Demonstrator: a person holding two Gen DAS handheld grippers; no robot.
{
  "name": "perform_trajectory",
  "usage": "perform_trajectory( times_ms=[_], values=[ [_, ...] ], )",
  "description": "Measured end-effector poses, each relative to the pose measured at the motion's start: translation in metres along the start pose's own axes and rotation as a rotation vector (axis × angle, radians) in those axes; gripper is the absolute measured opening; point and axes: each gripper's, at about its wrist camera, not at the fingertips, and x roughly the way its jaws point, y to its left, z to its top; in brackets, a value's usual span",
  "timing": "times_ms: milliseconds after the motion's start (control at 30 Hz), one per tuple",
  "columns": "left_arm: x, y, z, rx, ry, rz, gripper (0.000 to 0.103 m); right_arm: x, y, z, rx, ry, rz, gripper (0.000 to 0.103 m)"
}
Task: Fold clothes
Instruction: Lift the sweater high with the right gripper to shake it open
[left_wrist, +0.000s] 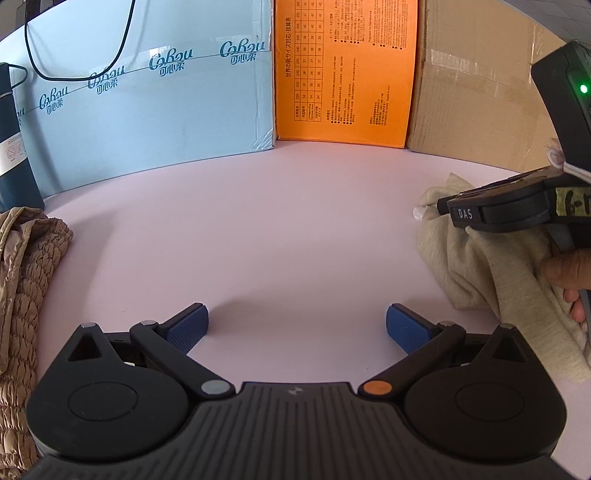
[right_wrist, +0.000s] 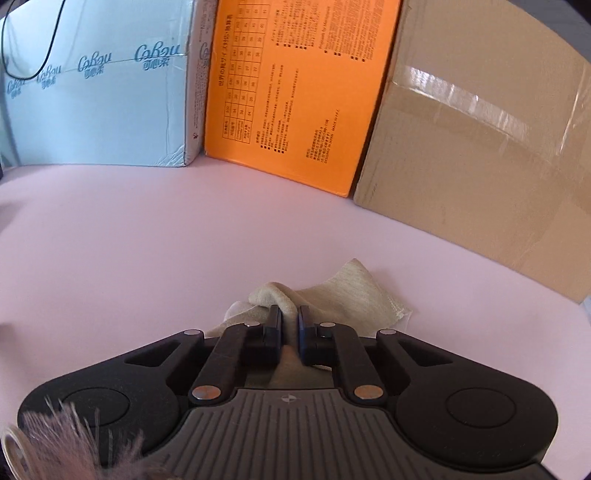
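Beige knit: the beige garment (right_wrist: 347, 291) lies crumpled on the pale pink table (left_wrist: 258, 221), in front of the orange box (left_wrist: 345, 70) and a little to its right, near the brown carton (right_wrist: 480, 166).
Right gripper: the right gripper (right_wrist: 289, 321) has its jaws pinched shut on a raised fold of that garment, the cloth bunched up between the pads (a small bite, by the look of it).
Right hand: fingers (left_wrist: 569, 273) wrapped round the handle show at the edge of the left wrist view, pressed into the cloth.
Left gripper: the left gripper (left_wrist: 297, 326) hovers over bare table in front of the orange box, jaws spread wide, nothing between the blue pads (left_wrist: 188, 326).
Other cloth: a tan quilted garment (left_wrist: 26, 295) sits heaped well to the left of the orange box, below the dark bottle (left_wrist: 14, 147) and the blue box (left_wrist: 147, 103).
Stage, as I judge it: the beige piece is gripped but not yet spread flat; no fold is made.
Risk, slipping: so narrow a pinch on soft knit could let go if the cloth is lifted fast.
Risk, bunching: pulling from one point alone may drag the whole heap instead of opening it (the left gripper is well apart from it).
Risk, snagging: a wide sweep could carry cloth against the carton.
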Motion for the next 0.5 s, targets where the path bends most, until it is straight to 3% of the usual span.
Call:
perform_trajectory(
  times_ms=[133, 200, 500],
  values=[
    [0.000, 0.000, -0.001, -0.002, 0.000, 0.000, 0.103, -0.014, 0.012, -0.001, -0.044, -0.082, -0.041, 0.004],
    [0.000, 0.001, -0.001, -0.002, -0.001, -0.002, 0.103, -0.026, 0.008, 0.002, -0.005, -0.127, -0.023, 0.004],
    [0.000, -0.001, -0.001, 0.005, -0.005, 0.009, 0.103, -0.117, -0.015, 0.042, 0.163, -0.337, 0.216, 0.004]
  ],
)
